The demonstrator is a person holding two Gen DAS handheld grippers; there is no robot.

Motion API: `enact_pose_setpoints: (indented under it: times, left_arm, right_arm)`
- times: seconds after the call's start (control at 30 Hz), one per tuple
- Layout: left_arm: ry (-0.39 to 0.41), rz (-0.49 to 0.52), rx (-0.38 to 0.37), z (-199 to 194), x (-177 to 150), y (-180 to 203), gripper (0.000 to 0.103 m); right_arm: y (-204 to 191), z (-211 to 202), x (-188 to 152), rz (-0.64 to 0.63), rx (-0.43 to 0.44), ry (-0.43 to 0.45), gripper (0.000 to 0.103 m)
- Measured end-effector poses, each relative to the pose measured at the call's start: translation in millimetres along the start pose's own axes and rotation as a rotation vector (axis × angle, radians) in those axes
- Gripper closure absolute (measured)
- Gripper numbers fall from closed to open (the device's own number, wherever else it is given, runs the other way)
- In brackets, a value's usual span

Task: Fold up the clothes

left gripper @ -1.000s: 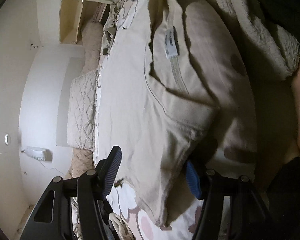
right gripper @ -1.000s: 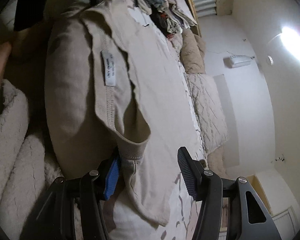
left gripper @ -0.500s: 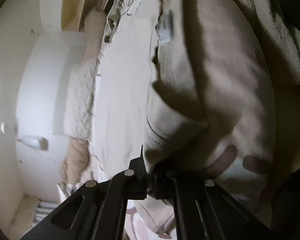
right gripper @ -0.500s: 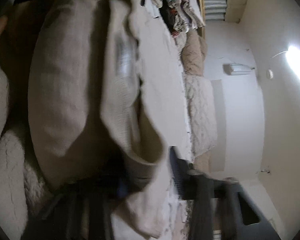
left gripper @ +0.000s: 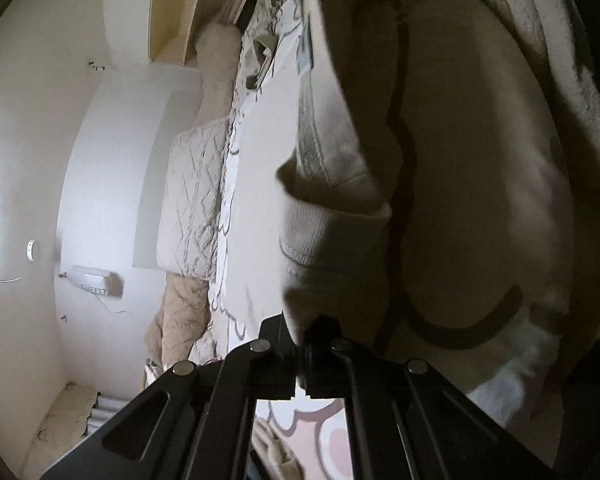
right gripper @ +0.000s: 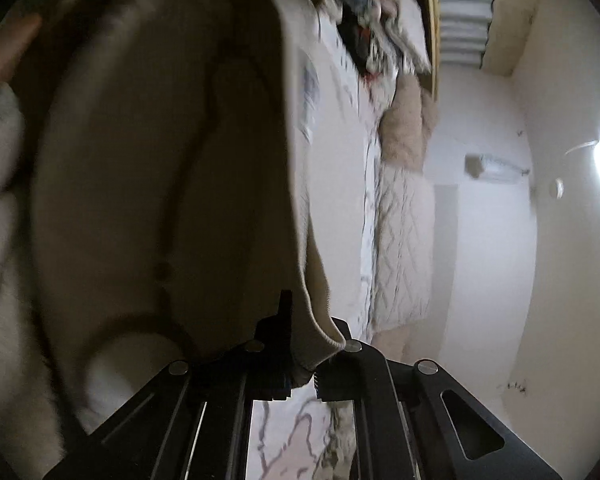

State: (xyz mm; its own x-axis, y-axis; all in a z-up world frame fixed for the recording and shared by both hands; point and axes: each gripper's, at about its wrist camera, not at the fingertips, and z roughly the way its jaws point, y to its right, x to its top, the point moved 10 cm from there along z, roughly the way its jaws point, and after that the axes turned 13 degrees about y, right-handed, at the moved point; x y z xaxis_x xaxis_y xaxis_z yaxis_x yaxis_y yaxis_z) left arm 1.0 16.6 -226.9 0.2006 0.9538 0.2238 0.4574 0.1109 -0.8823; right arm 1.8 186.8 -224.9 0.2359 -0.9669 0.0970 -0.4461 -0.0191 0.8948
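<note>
A beige sweatshirt [left gripper: 340, 200] lies on the bed, its ribbed hem lifted toward the camera and a white label [left gripper: 306, 52] showing inside. My left gripper [left gripper: 300, 344] is shut on the ribbed hem at its lower edge. In the right wrist view the same sweatshirt [right gripper: 160, 160] bulges up on the left. My right gripper [right gripper: 304, 360] has the other ribbed corner pinched between its pads, and its jaws are still closing on the cloth. The view there is blurred.
A quilted cream blanket [left gripper: 196, 200] hangs along the bed's far side, seen also as a quilted blanket [right gripper: 400, 240]. A heap of mixed clothes [right gripper: 380, 12] lies at the bed's far end. A fluffy white throw [left gripper: 560, 60] borders the sweatshirt. A person's hand [right gripper: 8, 48] shows at the left edge.
Both grippers went from open around the sweatshirt's hem to closed on it. The right one has lifted and rolled, raising the cloth.
</note>
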Motion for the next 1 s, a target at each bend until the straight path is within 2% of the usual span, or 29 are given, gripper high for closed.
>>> enact_pose_setpoints:
  times: [0.13, 0.23, 0.33, 0.43, 0.57, 0.67, 0.73, 0.8, 0.87, 0.93, 1.0]
  left_arm:
    - [0.024, 0.033, -0.078, -3, 2, 31, 0.099]
    - [0.021, 0.045, -0.116, -3, 0, 46, 0.096]
    - [0.014, 0.058, -0.124, 1, -3, 53, 0.095]
    - [0.014, 0.066, -0.097, 6, -3, 52, 0.087]
    - [-0.004, 0.009, -0.120, 12, 1, 43, 0.085]
    - [0.007, -0.037, -0.149, 9, 3, 33, 0.100]
    - [0.019, -0.031, -0.199, 4, 4, 33, 0.100]
    - [0.024, 0.003, -0.275, -2, 2, 39, 0.101]
    - [0.012, 0.003, -0.372, -4, 0, 42, 0.101]
    - [-0.011, -0.048, -0.491, -4, 1, 37, 0.101]
    - [-0.062, -0.152, -0.614, 2, 3, 25, 0.101]
  right_arm:
    - [-21, -1, 6, 0.128, 0.071, -0.014, 0.095]
    - [-45, -2, 5, 0.148, 0.084, -0.031, 0.094]
    - [-69, -3, 2, 0.165, 0.093, -0.048, 0.090]
    - [-75, 0, -1, 0.117, 0.052, -0.058, 0.090]
    - [-63, 5, 0, 0.213, 0.041, -0.088, 0.090]
    - [-52, 11, 2, 0.215, 0.087, -0.064, 0.090]
    - [-48, 15, 6, 0.190, 0.140, -0.029, 0.091]
    - [-54, 13, 5, 0.199, 0.298, -0.009, 0.097]
    - [-56, 7, 4, 0.228, 0.472, 0.004, 0.099]
    - [-54, 1, 4, 0.274, 0.644, 0.001, 0.099]
    - [-47, -2, 5, 0.345, 0.798, -0.027, 0.099]
